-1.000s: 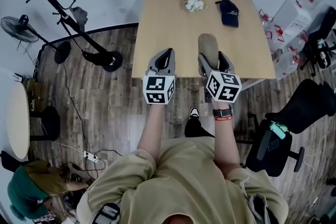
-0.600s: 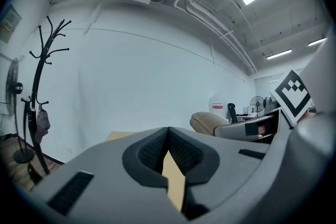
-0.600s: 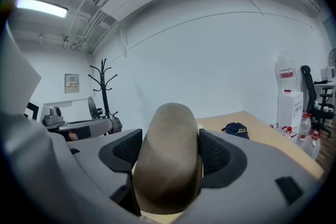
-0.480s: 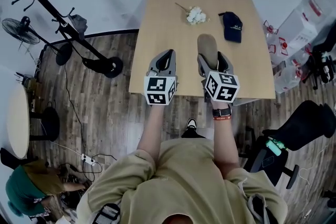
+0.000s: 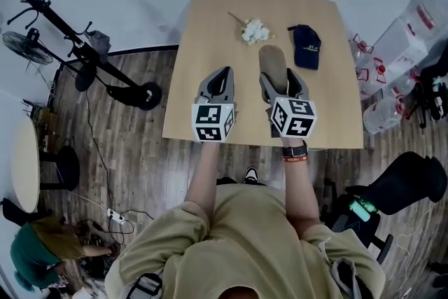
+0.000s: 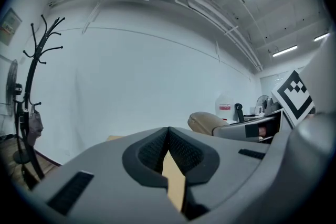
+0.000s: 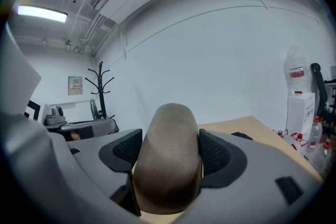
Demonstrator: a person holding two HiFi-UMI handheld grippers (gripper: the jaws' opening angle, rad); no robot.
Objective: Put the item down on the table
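Beige short-sleeved shirt [image 5: 241, 241]; black watch [image 5: 295, 150] and red band [image 5: 296, 158] at the right wrist. Left claw [image 5: 222, 75] and right claw [image 5: 283, 79]: grey, each bearing a black-and-white marker cube [image 5: 213, 122].

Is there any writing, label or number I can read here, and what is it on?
Nothing reads clearly.
Cap: small white print, too small to read.
Jug: red label, blurred.
Wall notice: too small to read.
Marker cubes: black-and-white patterns, no words.
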